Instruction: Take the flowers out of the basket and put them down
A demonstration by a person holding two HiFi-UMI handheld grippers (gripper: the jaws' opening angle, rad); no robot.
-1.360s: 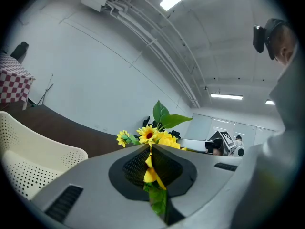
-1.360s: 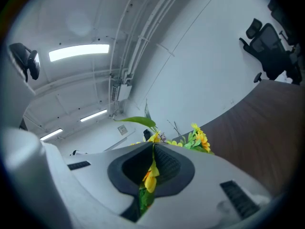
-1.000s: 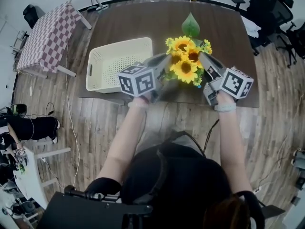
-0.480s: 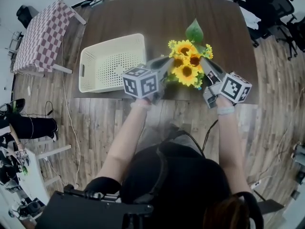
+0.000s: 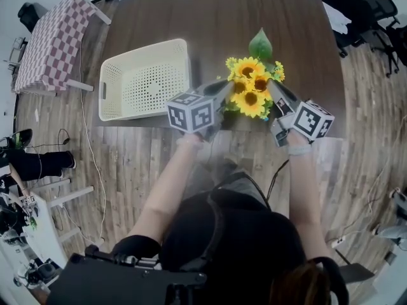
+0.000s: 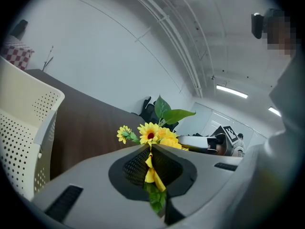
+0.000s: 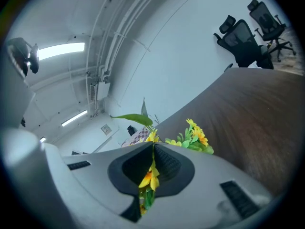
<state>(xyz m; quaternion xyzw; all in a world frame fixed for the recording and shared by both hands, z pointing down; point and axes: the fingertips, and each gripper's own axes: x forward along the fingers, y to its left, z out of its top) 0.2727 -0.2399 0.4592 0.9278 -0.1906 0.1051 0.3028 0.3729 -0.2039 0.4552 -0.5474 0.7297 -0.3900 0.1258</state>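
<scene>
The left gripper point(image 5: 224, 96) and the right gripper point(image 5: 277, 89) come in from opposite sides, and both are clamped on the flowers point(image 5: 249, 88). In each gripper view the jaws are pressed together with yellow petals and a bit of green pinched in the seam. The bunch hangs between the two gripper tips, over the near part of the dark table point(image 5: 216, 18), whose near edge runs just behind the grippers, with wood floor point(image 5: 127, 164) on the person's side of it. Ahead of both tips the tabletop lies bare to its far edge. Out to the left of the left gripper sits the pale perforated basket point(image 5: 105, 94), near but apart from it, with a checked table point(image 5: 48, 43) further left across the floor. To the right of the right gripper a strip of bare table runs to the right edge, with office chairs point(image 5: 369, 8) beyond. The blooms face up and a large leaf point(image 5: 259, 43) rises above them, so the bunch's long axis stands close to upright. The stems below are hidden, and whether they touch the table cannot be told.
</scene>
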